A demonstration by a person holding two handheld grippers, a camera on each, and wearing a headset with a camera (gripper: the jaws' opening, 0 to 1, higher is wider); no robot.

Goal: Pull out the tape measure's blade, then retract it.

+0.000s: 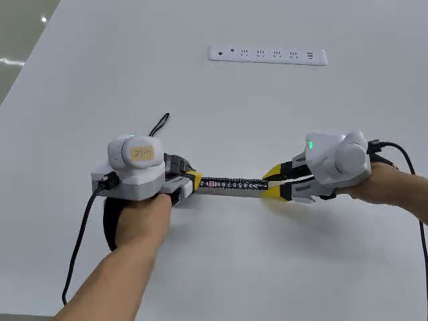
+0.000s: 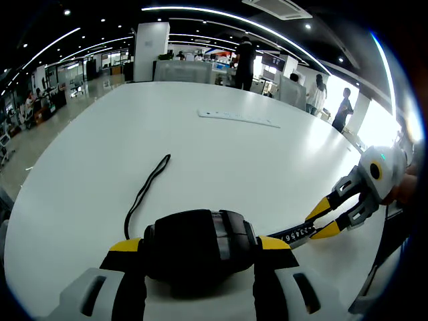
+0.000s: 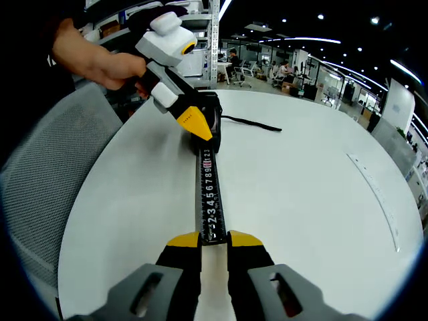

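Note:
A black tape measure case sits clamped between the yellow-tipped jaws of my left gripper, low on the white table; in the head view the left gripper holds the case. The black blade with white numbers runs out to the right. My right gripper is shut on the blade's end. In the right gripper view the blade stretches from my right gripper to the case. A black wrist strap trails from the case.
A white power strip lies at the far side of the table. Black cables hang from both grippers. A grey mesh chair stands beside the table edge. People stand in the office beyond the table.

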